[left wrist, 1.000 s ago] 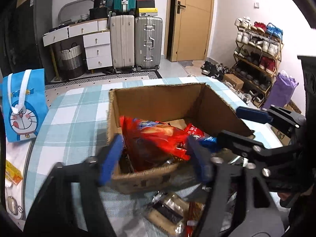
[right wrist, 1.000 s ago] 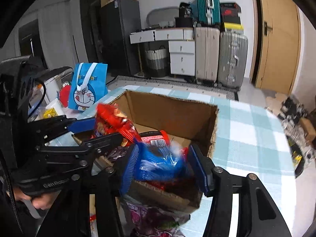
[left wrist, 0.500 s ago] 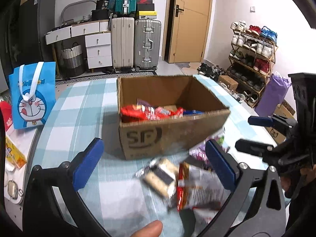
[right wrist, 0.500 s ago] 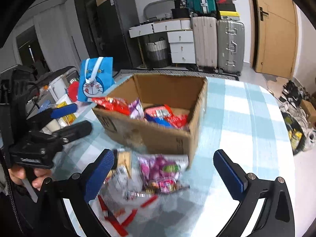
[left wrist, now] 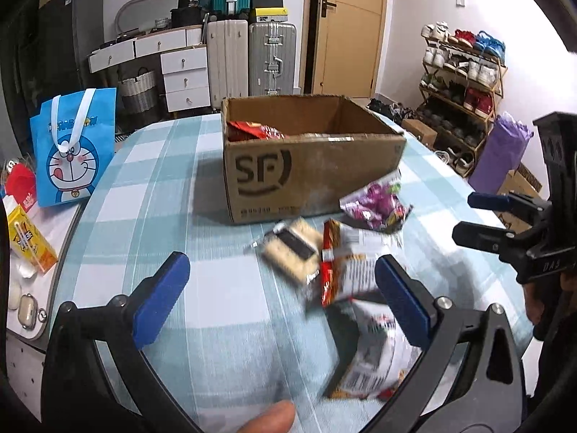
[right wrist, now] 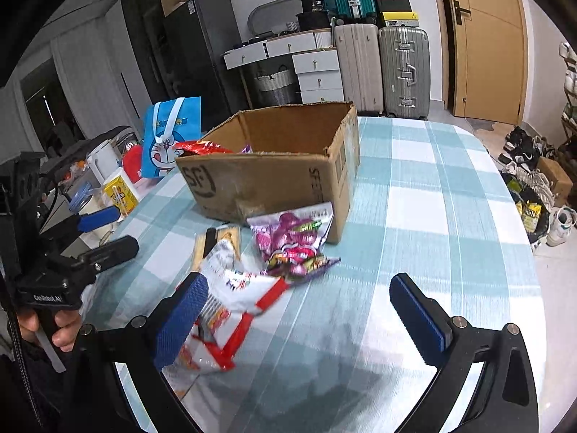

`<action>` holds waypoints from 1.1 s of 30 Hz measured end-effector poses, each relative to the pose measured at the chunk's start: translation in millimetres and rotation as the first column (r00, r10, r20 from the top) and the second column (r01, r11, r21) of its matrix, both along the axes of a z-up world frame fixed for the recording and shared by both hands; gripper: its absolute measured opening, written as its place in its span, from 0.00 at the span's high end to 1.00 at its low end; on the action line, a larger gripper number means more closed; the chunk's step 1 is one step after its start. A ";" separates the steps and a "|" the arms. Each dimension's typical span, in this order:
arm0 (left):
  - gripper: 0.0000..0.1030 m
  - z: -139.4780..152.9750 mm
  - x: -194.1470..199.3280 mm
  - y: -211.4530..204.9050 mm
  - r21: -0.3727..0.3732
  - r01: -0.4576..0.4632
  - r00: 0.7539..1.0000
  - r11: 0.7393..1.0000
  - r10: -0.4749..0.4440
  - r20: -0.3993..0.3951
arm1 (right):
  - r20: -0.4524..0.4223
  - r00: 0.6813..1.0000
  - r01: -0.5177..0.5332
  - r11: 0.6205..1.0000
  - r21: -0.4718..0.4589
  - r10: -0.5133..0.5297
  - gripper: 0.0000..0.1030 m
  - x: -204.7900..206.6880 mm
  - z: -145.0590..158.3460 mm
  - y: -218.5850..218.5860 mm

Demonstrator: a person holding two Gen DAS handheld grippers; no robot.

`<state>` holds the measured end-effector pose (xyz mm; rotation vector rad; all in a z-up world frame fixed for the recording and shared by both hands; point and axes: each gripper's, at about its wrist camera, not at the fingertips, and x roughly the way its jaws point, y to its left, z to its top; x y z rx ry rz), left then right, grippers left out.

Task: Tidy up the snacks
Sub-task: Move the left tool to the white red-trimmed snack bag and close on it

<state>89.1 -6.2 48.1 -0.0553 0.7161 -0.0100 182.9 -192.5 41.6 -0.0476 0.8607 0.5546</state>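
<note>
Blue-padded jaws of the left gripper (left wrist: 281,299) and right gripper (right wrist: 303,312) stand fully spread, having just opened, holding nothing. Both tilt down over the checked table (right wrist: 450,195), where loose snack packets (left wrist: 355,267) lie near its front edge, just before the cardboard box (left wrist: 306,173). Light, crinkly and slippery, they look best pinched at a sealed edge.
</note>
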 end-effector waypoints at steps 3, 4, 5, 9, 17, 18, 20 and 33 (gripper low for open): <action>0.01 -1.7 -6.1 -4.7 -0.005 0.015 1.000 1.000 -0.015 -0.014 | -0.003 1.000 -0.004 1.000 -0.018 0.004 0.01 -7.6 0.1 -0.4; 0.01 -3.2 -8.5 -7.2 -0.003 0.017 1.000 1.000 -0.017 -0.018 | -0.005 1.000 -0.005 1.000 -0.019 0.005 0.01 -10.6 0.0 -1.4; 0.01 -4.3 -10.6 -10.0 -0.002 0.017 1.000 1.000 -0.017 -0.022 | -0.006 1.000 -0.007 1.000 -0.017 0.007 0.01 -14.0 0.3 -2.7; 0.01 -8.1 -16.1 -20.5 -0.004 0.050 0.998 0.999 -0.050 -0.041 | -0.008 1.000 -0.015 1.000 -0.023 0.015 0.01 -21.2 1.3 -2.8; 0.01 -22.6 -16.7 -51.0 -0.007 0.155 0.982 0.988 -0.155 -0.107 | -0.013 0.999 -0.041 0.998 -0.044 0.040 0.00 -25.5 -0.1 2.5; 0.01 -24.6 -16.8 -53.2 -0.007 0.164 0.980 0.986 -0.164 -0.116 | -0.014 0.999 -0.042 0.998 -0.044 0.041 0.00 -25.4 -0.6 2.8; 0.01 -29.5 -16.9 -60.0 0.005 0.187 0.973 0.982 -0.185 -0.135 | -0.019 0.999 -0.040 0.998 -0.048 0.039 0.01 -24.8 -2.0 2.9; 0.04 -55.2 -4.4 -60.3 -0.049 0.190 0.959 0.980 -0.196 -0.206 | -0.040 0.999 -0.037 0.999 -0.040 0.036 0.01 -20.6 -10.1 4.8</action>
